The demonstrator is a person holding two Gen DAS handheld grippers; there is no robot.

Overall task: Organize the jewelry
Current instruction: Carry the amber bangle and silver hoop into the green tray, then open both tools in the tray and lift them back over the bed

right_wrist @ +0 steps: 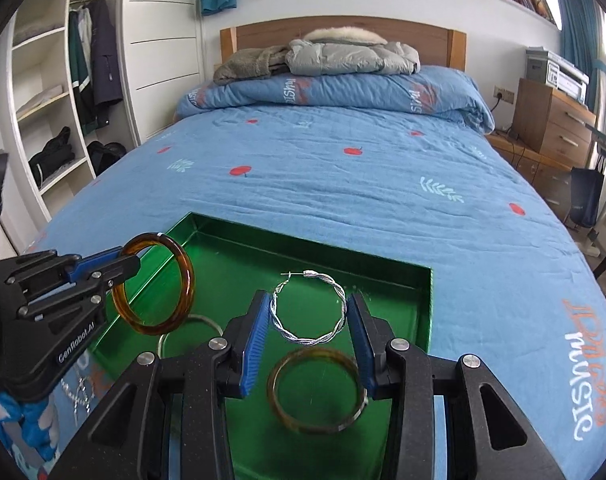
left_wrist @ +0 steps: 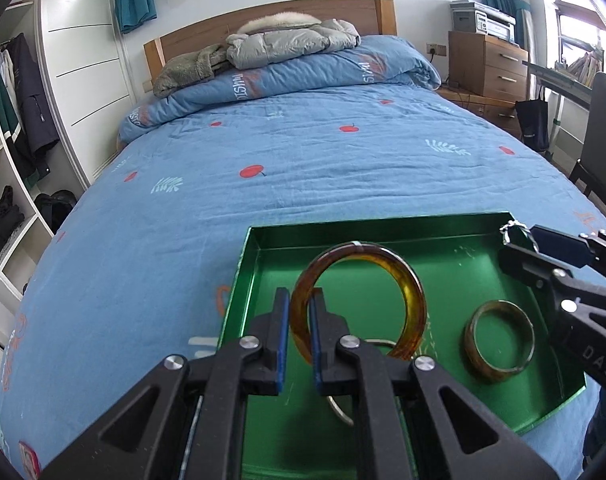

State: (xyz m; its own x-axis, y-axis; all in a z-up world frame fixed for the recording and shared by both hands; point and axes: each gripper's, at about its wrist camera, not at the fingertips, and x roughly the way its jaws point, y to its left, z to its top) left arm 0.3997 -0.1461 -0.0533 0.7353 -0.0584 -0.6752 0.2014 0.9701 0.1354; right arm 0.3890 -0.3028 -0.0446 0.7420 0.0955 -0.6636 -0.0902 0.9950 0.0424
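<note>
A green tray (left_wrist: 245, 264) (right_wrist: 430, 312) lies on the blue bed. My left gripper (left_wrist: 300, 316) (right_wrist: 127, 264) is shut on an amber bangle (left_wrist: 411, 280) (right_wrist: 185, 276), which stands upright above the tray's left part. My right gripper (right_wrist: 307, 312) (left_wrist: 521, 246) is shut on a twisted silver hoop earring (right_wrist: 335, 284) (left_wrist: 509, 226), pinched across its width over the tray's right side. A second brownish bangle (left_wrist: 499, 340) (right_wrist: 315, 392) lies flat in the tray. A thin silver hoop (right_wrist: 191, 320) (left_wrist: 341, 412) also lies in the tray, partly hidden behind the left fingers.
The blue bedspread (left_wrist: 303, 152) stretches ahead to a folded duvet and jackets (left_wrist: 291, 44) by the wooden headboard. A silver chain (right_wrist: 79, 396) lies on the bedspread left of the tray. Open wardrobe shelves (left_wrist: 7, 184) stand left; a wooden dresser (left_wrist: 487, 64) and dark chair (left_wrist: 599, 136) stand right.
</note>
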